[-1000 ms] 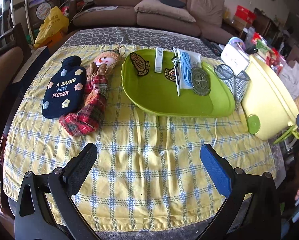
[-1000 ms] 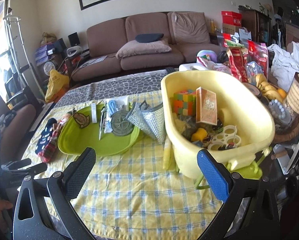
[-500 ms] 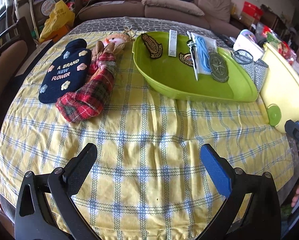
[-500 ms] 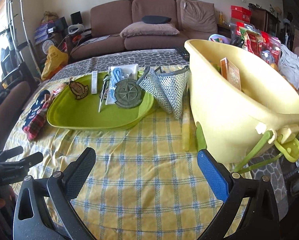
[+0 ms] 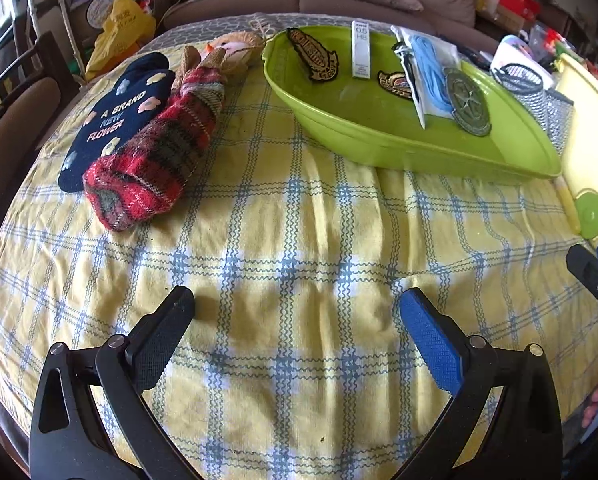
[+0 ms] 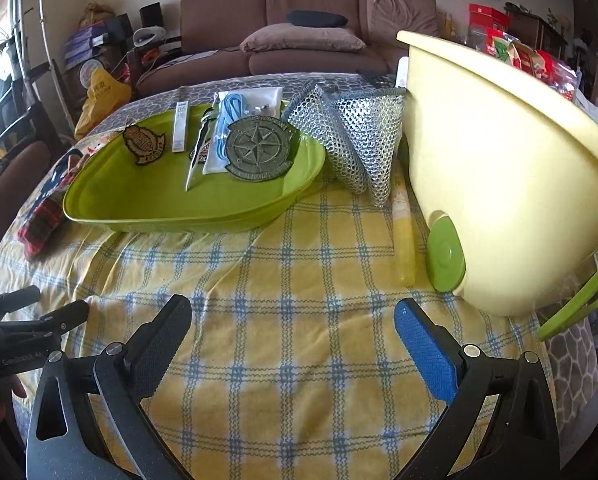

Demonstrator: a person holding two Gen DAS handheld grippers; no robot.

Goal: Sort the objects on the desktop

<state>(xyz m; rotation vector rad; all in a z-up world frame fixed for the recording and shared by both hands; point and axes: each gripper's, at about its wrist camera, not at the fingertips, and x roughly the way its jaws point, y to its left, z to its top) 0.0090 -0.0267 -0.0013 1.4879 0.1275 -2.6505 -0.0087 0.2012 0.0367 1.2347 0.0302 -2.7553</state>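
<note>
Yellow checked desk [image 5: 299,240], nearer than a second ago: left tongs [image 5: 297,308] and right tongs [image 6: 293,312] lowered, spread wide, empty; green tray [image 6: 187,208] untouched, sorting barely begun.

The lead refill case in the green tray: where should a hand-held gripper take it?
Grip the lead case across its narrow width at mid-length, coming from above. It lies flat, lengthwise away from the camera, in the tray, with bare tray on both long sides.
</note>
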